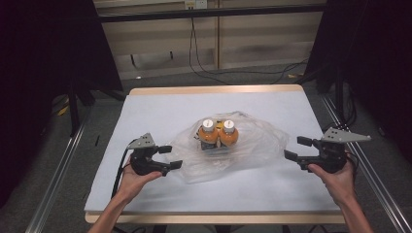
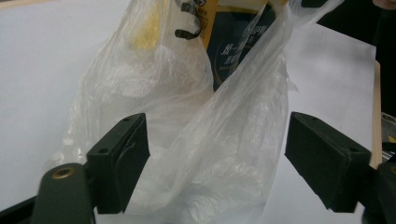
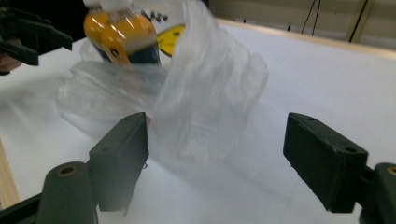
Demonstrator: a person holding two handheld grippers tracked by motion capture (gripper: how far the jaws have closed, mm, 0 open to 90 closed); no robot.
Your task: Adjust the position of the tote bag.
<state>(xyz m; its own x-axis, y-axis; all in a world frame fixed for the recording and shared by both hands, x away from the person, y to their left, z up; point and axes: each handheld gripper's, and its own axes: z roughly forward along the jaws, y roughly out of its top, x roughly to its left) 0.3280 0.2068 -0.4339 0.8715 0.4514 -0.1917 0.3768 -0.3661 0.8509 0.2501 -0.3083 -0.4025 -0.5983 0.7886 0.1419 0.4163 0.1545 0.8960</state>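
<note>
Two orange bottles (image 1: 208,133) (image 1: 229,132) with white caps stand side by side inside a crumpled clear plastic bag (image 1: 255,145) in the middle of the white table (image 1: 155,111). My left gripper (image 1: 170,157) is open at the bag's left edge. In the left gripper view, loose bag film (image 2: 224,154) lies between its jaws, with a bottle label (image 2: 233,42) behind it. My right gripper (image 1: 296,148) hovers open just right of the bag, with nothing between its jaws. In the right gripper view the bag (image 3: 205,88) and bottles (image 3: 122,38) lie ahead.
The table's wooden edge (image 1: 214,90) runs along the far side. Metal rails (image 1: 58,170) flank the table on both sides. Black curtains hang at left and right, and cables (image 1: 204,73) trail on the floor behind.
</note>
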